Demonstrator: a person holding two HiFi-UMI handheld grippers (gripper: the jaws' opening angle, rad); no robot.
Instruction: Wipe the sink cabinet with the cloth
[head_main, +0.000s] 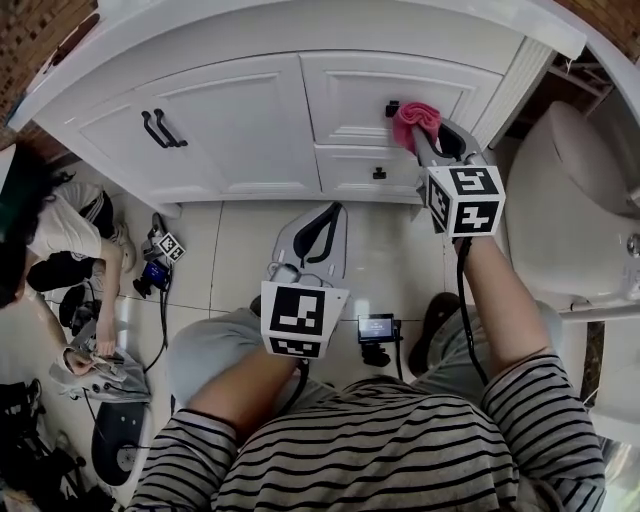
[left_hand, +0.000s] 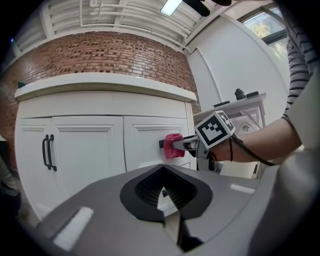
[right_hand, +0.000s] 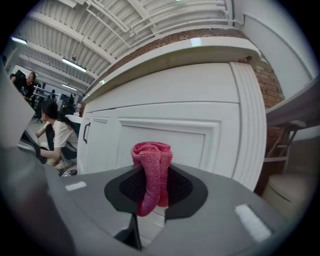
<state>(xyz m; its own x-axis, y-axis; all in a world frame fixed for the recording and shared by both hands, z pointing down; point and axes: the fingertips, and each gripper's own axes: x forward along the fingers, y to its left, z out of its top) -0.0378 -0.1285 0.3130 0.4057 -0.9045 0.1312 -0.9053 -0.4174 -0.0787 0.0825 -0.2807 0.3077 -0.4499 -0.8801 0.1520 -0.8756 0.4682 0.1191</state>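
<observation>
Clamping pink cloth (right_hand: 150, 170), right gripper (head_main: 432, 140), at sink cabinet (head_main: 250, 110) (white)

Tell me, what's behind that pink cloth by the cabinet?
The white upper drawer front of the cabinet, with a black knob poking out beside the cloth. The right tongs clamp the cloth. The patch directly behind it is covered, so touching can't be confirmed.

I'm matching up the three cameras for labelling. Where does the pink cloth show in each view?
Head view: pink cloth at upper right, at the upper drawer.
Left gripper view: pink cloth just right of middle.
Right gripper view: pink cloth at centre, pinched in the right claw.
Shared landmark: the black door handles, left of the cloth in every view.
</observation>
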